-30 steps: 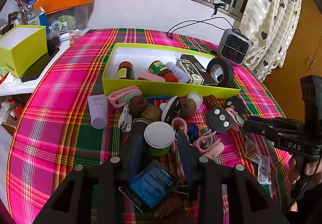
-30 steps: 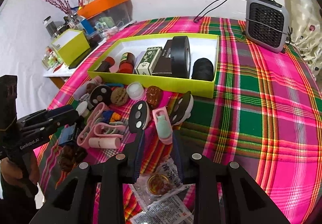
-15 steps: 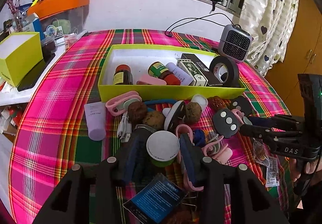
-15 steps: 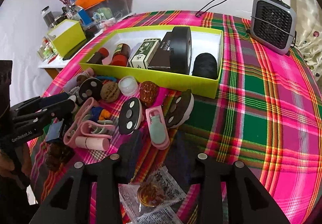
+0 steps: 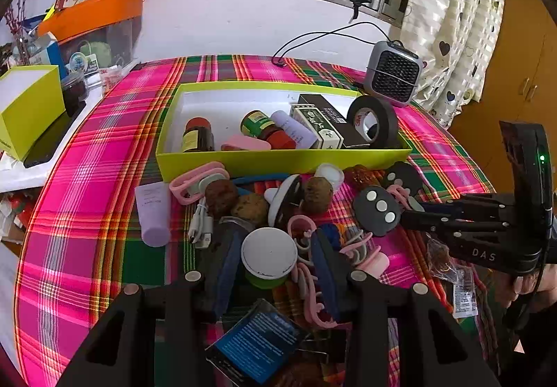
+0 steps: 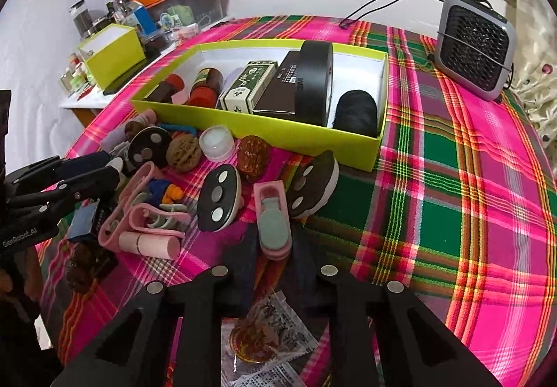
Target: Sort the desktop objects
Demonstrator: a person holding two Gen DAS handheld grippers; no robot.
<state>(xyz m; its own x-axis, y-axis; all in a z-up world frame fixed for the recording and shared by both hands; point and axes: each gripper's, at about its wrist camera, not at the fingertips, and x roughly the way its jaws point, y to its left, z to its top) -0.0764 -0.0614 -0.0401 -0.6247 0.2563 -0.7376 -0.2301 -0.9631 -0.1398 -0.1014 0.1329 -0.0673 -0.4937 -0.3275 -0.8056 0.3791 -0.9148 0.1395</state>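
Observation:
In the left wrist view my left gripper (image 5: pixel 269 247) stands open around a small green jar with a pale lid (image 5: pixel 269 256), with gaps on both sides of it. It also shows at the left of the right wrist view as the left gripper (image 6: pixel 104 174). My right gripper (image 6: pixel 273 242) is shut on the near end of a pink clip with a grey-green centre (image 6: pixel 273 220). From the left wrist view the right gripper (image 5: pixel 410 213) reaches in from the right. Beyond the pile lies the lime box (image 5: pixel 278 160), holding bottles, cartons and a black tape roll (image 5: pixel 372 120).
Around the grippers lie black oval button discs (image 6: pixel 219 197), walnuts (image 6: pixel 182 153), a purple tube (image 5: pixel 153 213), pink clips, a blue packet (image 5: pixel 257 345) and snack sachets (image 6: pixel 264 334). A grey fan heater (image 6: pixel 473 46) stands at the back right. A side table at the left carries a lime box (image 5: pixel 28 105).
The right gripper's jaws widened, then closed on the pink clip. The left gripper's jaws spread wider around the green jar. Neither hand shifted much.

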